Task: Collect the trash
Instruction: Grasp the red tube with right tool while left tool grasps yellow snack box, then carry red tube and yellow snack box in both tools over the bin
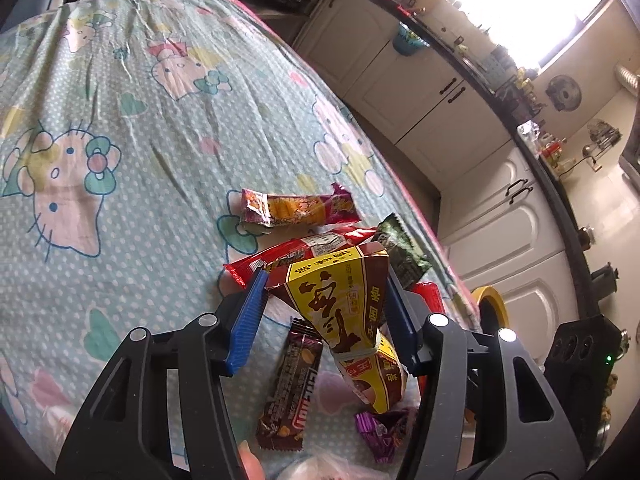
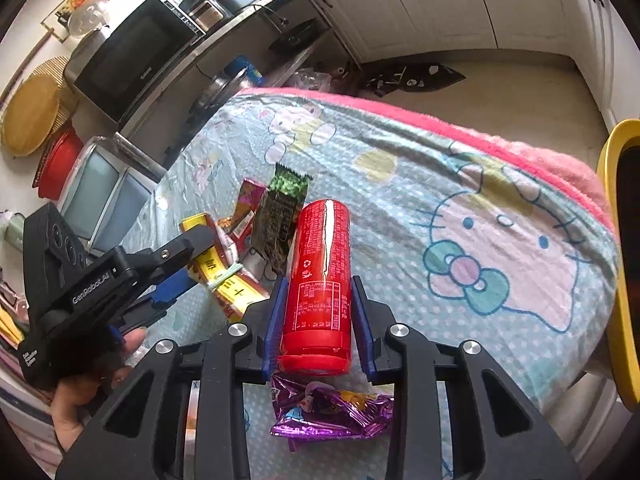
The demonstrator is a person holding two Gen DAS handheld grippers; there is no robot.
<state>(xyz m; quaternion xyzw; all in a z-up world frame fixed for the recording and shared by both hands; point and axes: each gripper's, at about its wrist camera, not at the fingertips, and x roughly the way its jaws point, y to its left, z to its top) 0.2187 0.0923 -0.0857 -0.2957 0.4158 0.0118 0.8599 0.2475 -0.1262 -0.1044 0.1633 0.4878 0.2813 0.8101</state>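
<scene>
A yellow-brown paper carton (image 1: 340, 300) is pinched by the left gripper (image 1: 326, 300), and a red plastic tube (image 2: 318, 288) by the right gripper (image 2: 318, 308). Nothing is binned yet; approx. five foil wrappers, incl. a purple one (image 2: 328, 414), are left on the cloth.

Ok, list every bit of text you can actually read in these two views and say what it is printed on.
"GenRoboAI": on the side of the left gripper, seen from the right wrist.
"Galanz": on the door of the microwave.
Red can between the right gripper's blue fingers: fine print, too small to read.
Yellow-brown carton, held by the left gripper: large characters, not legible to me.
Other wrappers: blurred.
</scene>
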